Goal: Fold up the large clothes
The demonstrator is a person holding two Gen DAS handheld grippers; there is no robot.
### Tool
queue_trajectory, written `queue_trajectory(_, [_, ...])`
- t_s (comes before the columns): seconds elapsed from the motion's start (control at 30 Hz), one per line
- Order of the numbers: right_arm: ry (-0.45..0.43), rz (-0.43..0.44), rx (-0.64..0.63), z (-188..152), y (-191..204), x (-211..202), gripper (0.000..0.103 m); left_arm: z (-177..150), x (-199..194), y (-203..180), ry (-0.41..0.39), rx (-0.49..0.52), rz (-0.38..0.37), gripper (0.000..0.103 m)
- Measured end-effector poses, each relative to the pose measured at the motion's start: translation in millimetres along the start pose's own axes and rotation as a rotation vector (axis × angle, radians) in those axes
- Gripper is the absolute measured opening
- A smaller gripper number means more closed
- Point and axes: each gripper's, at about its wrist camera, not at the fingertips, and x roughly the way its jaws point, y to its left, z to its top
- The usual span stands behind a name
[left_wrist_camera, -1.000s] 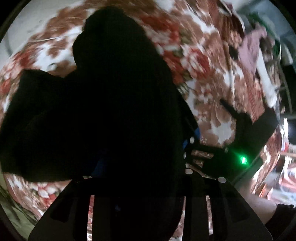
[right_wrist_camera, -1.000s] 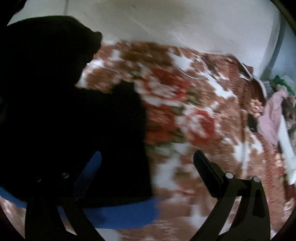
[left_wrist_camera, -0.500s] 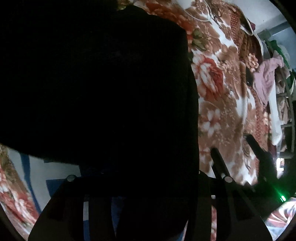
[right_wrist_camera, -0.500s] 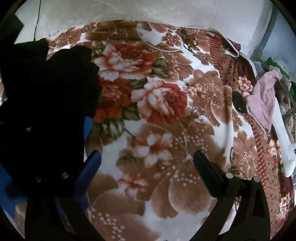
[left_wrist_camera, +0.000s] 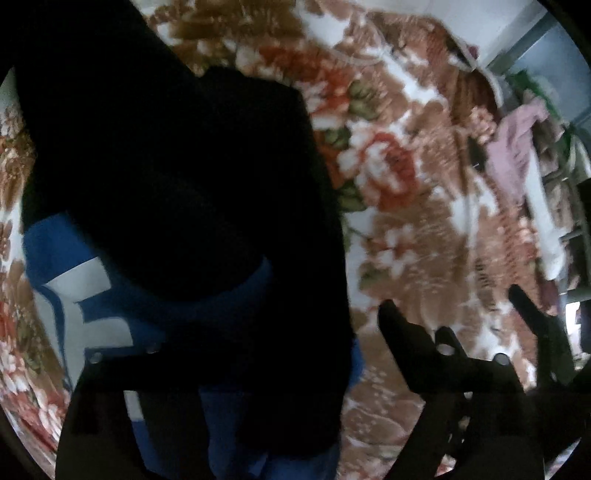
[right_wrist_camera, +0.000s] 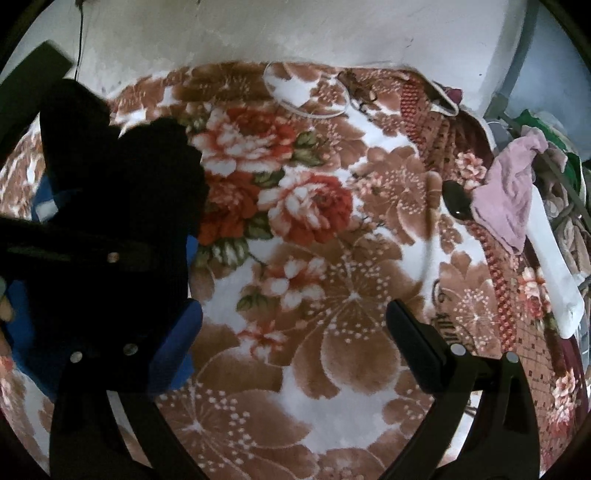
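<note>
A large black garment with blue and white panels lies on a floral blanket. In the left wrist view it covers the left half and hides my left gripper's left finger; the right finger stands clear, so the left gripper is open over the cloth. In the right wrist view the garment is at the left. My right gripper is open and empty above the bare blanket, its left finger at the garment's blue edge.
A pink cloth and a pile of other clothes lie at the blanket's right edge, beside a dark oval object. A white wall is behind the bed. The right gripper's fingers show at the left view's lower right.
The left gripper has pulled back, so more of the blanket and the garment's blue and white part show. The right gripper let go of the garment a second ago and now hovers open.
</note>
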Motion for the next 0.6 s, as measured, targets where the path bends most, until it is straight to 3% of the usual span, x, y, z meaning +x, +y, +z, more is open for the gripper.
queue_trajectory(0.07, [-0.012, 0.004, 0.006, 6.8, -0.4, -10.0, 0.098, -10.1, -33.4, 5.5, -0.055, -0.038, -0.085, 0.098])
queue_trajectory(0.17, [-0.044, 0.018, 0.003, 21.5, 3.7, -31.0, 0.098, -28.5, -82.8, 16.9, -0.145, -0.076, -0.202, 0.098])
queue_trajectory(0.23, [-0.069, 0.025, -0.006, 29.5, 6.6, -44.2, 0.098, -37.8, -110.1, 35.1, -0.199, -0.102, -0.214, 0.098])
queue_trajectory(0.37, [-0.142, 0.049, -0.024, 46.8, 20.8, -71.3, 0.098, -44.7, -135.6, 85.8, -0.245, -0.160, -0.154, 0.098])
queue_trajectory(0.43, [-0.133, 0.134, -0.033, 54.3, 39.8, -74.7, 0.098, -39.7, -133.8, 104.9, -0.241, -0.163, -0.110, 0.098])
queue_trajectory(0.5, [-0.123, 0.214, -0.068, 58.2, 71.2, -73.3, 0.098, -30.2, -137.3, 121.1, -0.257, -0.155, -0.074, 0.098])
queue_trajectory(0.6, [-0.128, 0.235, -0.194, 57.9, 125.5, -63.2, 0.098, -5.7, -147.8, 142.2, -0.325, -0.125, 0.037, 0.098])
